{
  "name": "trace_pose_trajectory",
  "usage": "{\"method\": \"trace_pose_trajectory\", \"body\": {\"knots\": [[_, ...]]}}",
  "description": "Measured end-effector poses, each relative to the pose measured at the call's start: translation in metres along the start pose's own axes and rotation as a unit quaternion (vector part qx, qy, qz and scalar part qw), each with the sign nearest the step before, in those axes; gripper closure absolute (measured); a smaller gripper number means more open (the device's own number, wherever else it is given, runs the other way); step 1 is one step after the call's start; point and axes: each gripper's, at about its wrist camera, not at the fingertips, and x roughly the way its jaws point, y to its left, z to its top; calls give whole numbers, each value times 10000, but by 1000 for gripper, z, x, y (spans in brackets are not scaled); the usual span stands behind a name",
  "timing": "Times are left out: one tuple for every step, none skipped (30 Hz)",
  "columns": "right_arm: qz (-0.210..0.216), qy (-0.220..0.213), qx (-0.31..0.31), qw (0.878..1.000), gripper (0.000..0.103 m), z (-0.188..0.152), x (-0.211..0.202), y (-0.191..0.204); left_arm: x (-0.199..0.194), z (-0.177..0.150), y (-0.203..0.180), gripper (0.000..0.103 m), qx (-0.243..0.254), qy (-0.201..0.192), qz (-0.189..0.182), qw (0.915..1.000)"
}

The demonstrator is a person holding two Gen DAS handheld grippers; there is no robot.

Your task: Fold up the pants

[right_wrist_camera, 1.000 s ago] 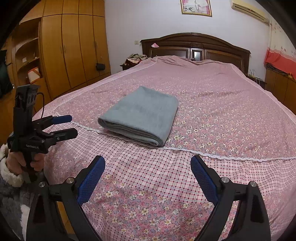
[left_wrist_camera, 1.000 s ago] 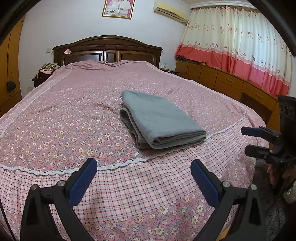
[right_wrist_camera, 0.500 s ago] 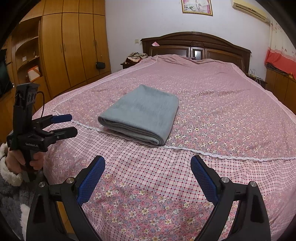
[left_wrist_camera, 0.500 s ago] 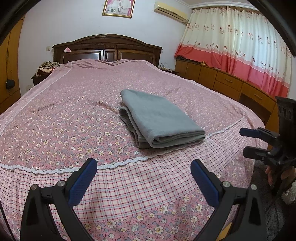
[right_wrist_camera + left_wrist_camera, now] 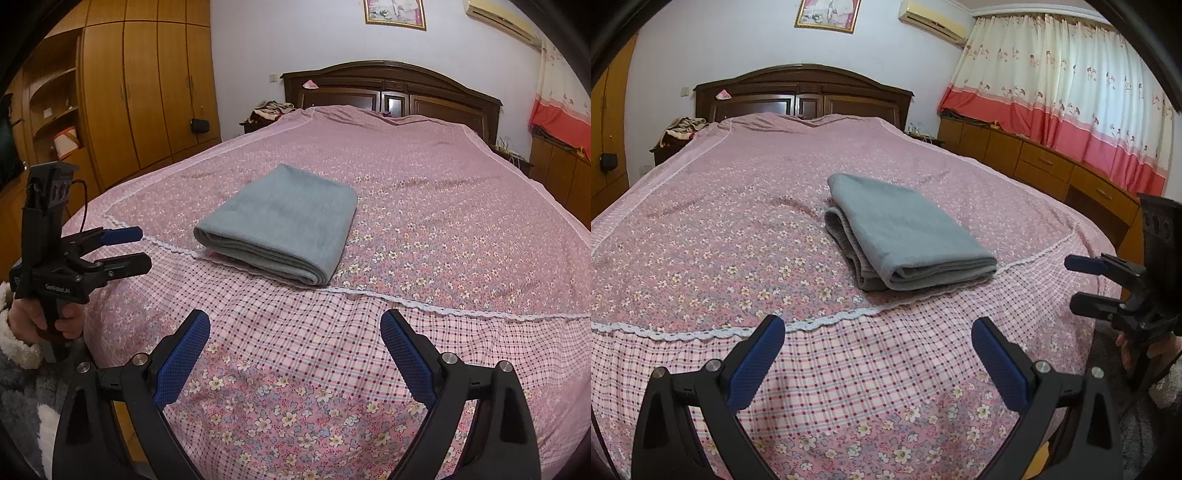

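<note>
The grey pants [image 5: 905, 236] [image 5: 280, 225] lie folded into a neat flat rectangle on the pink floral bedspread [image 5: 701, 236] [image 5: 443, 221], near the foot of the bed. My left gripper [image 5: 879, 354] hangs open over the checked border, short of the pants, with nothing between its blue pads. My right gripper [image 5: 295, 347] is likewise open and empty, back from the pants. Each gripper also shows from the side in the other's view: the right gripper [image 5: 1082, 284] at the right edge, the left gripper [image 5: 136, 249] at the left, held by a hand [image 5: 40, 321].
A dark wooden headboard [image 5: 801, 96] closes the far end of the bed. Wooden wardrobes [image 5: 140, 92] line the left wall. Low cabinets [image 5: 1034, 162] under red and cream curtains [image 5: 1071, 96] run along the right. A heap of clothes [image 5: 681, 127] sits on a nightstand.
Both grippers have drifted very slightly back and stayed open. The folded pants have not moved.
</note>
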Motion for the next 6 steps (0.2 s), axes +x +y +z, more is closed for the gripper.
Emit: {"method": "trace_pose_trajectory", "body": {"knots": [[0, 5, -1, 10000, 8, 0, 1, 0, 0, -1, 0, 0, 3, -9, -9, 10000], [-3, 17, -6, 10000, 8, 0, 1, 0, 0, -1, -1, 0, 23, -9, -48, 10000], [-8, 28, -11, 10000, 8, 0, 2, 1, -1, -1, -2, 0, 42, -17, -51, 10000], [-12, 38, -16, 10000, 8, 0, 2, 1, -1, -1, -3, 0, 64, -42, -23, 10000], [-19, 52, -24, 10000, 8, 0, 3, 2, -2, -2, -3, 0, 96, -70, -1, 9999], [-27, 70, -37, 10000, 8, 0, 4, 2, -2, -2, -5, 0, 123, -91, 28, 9999]]}}
